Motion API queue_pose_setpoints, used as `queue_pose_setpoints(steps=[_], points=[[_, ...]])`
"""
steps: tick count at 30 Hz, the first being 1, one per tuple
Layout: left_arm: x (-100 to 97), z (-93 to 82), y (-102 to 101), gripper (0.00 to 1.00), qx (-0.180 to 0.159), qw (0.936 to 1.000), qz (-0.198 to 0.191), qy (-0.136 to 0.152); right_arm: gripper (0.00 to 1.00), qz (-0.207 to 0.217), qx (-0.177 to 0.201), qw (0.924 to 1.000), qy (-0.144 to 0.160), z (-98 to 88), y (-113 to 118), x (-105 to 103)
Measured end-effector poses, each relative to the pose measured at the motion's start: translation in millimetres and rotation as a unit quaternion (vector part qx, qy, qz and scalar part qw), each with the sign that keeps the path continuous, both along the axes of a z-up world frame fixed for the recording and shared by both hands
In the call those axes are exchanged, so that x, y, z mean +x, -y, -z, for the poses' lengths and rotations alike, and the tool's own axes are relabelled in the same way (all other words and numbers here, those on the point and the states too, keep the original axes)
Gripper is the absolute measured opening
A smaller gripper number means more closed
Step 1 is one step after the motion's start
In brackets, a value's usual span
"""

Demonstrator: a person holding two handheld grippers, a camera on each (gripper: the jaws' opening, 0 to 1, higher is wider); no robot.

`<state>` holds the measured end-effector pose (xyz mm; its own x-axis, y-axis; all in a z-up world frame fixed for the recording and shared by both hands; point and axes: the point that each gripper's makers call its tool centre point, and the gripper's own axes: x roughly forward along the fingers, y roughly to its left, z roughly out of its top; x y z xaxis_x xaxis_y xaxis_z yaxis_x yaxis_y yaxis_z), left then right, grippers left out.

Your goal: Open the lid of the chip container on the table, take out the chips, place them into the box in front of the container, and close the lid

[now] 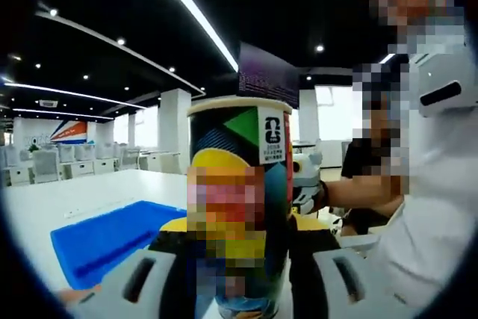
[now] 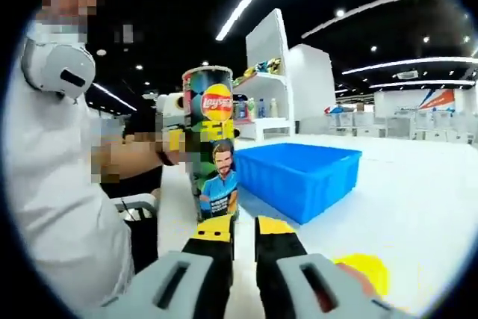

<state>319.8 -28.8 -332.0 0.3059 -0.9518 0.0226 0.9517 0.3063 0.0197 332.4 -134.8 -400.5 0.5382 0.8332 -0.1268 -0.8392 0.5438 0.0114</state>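
In the left gripper view, the left gripper (image 1: 243, 259) is clenched on the Lay's chip can (image 1: 240, 207) — the can stands upright on the white table (image 1: 89, 192) between the two jaws, its lid (image 1: 239, 102) on, with the blue box (image 1: 112, 238) at about nine o'clock of it. In the right gripper view, the right gripper (image 2: 244, 240) hangs with jaws nearly together, gripping nothing — the can (image 2: 214, 143) stands just beyond its tips at eleven o'clock, the blue box (image 2: 299, 177) at two o'clock, and a yellow disc (image 2: 366, 270) lies on the table at four o'clock.

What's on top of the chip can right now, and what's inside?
The chip can stands upright beside the blue box. A pale rim or lid caps its top; whether it is sealed cannot be told. The opaque wall hides the contents.
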Motion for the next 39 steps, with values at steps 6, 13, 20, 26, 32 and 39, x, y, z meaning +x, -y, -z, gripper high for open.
queue_pose_setpoints(steps=[6,13,20,26,32,39], points=[[-0.6,-0.5,0.0,0.47,-0.002,1.0,-0.002,0.002,0.2,0.031,-0.013,0.9994,-0.007,4.8,15.4,0.2],[-1.9,-0.8,0.1,0.47,-0.003,1.0,0.0,0.003,0.25,0.078,0.012,0.9968,-0.01,-2.9,34.7,6.2],[-4.5,-1.0,1.7,0.48,-0.007,0.9998,0.007,0.016,0.38,0.146,0.082,0.9856,0.025,-32.8,64.8,19.2],[-8.1,-5.6,0.5,0.59,-0.01,0.9998,0.013,0.007,0.48,0.178,0.065,0.9816,0.02,-25.6,81.0,27.5],[-11.8,2.0,-7.6,0.63,0.008,0.9999,0.009,0.004,0.54,0.186,0.041,0.9818,-0.004,-8.6,82.8,30.3],[-11.9,3.5,-21.1,0.67,0.011,0.9999,-0.001,0.001,0.62,0.204,-0.016,0.9787,-0.018,12.1,86.9,35.4]])
